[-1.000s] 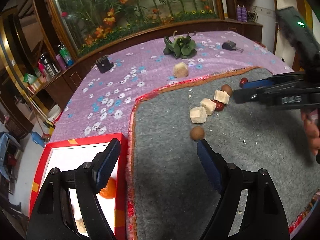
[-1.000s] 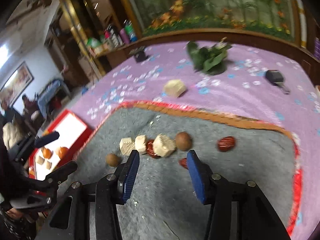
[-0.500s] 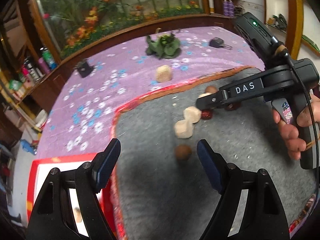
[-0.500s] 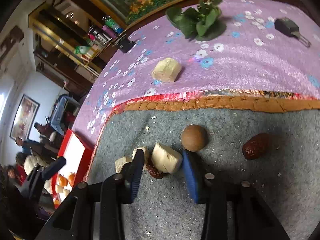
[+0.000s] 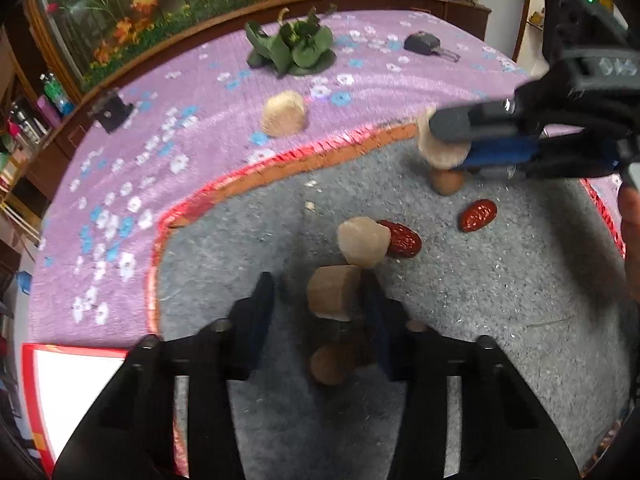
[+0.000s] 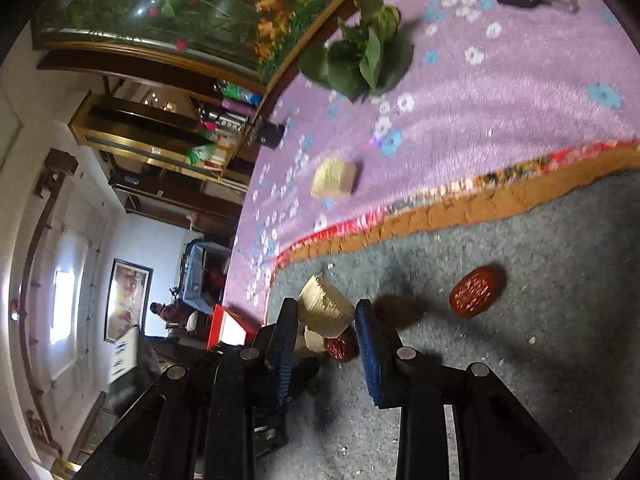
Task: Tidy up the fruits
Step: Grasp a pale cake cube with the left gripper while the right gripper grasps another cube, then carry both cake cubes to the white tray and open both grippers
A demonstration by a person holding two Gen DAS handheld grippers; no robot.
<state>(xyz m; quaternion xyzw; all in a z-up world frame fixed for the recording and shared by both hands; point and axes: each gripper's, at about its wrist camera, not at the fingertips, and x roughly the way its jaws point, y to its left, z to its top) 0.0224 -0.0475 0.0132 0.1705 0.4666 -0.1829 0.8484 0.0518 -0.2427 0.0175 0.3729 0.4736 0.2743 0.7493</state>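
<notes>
My left gripper (image 5: 318,296) sits low in the centre of its view, jaws set either side of a tan chunk (image 5: 333,295) on the grey mat (image 5: 460,320); the right finger looks against it, but a gap shows on the left side, so I cannot tell whether the pinch is made. A round brown fruit (image 5: 329,364) lies below the chunk, between my fingers' bases. Just above the chunk rests a paler chunk (image 5: 364,241), touching a red date (image 5: 401,238) on its right. A second red date (image 5: 477,215) lies apart toward the right.

My right gripper (image 6: 326,314) is pinching a pale chunk (image 6: 324,306) between its blue pads, lifted off the mat; in the left view it (image 5: 444,142) appears at upper right, with another round brown fruit (image 5: 447,181) on the mat beneath it. In the right view that same fruit (image 6: 394,307) shows blurred just right of the pads.

On the purple flowered cloth (image 5: 180,120), upper middle of the left view, lie one more pale chunk (image 5: 284,114) and a bunch of green leaves (image 5: 292,46). The corner of a red-rimmed white tray (image 5: 28,392) shows at lower left.
</notes>
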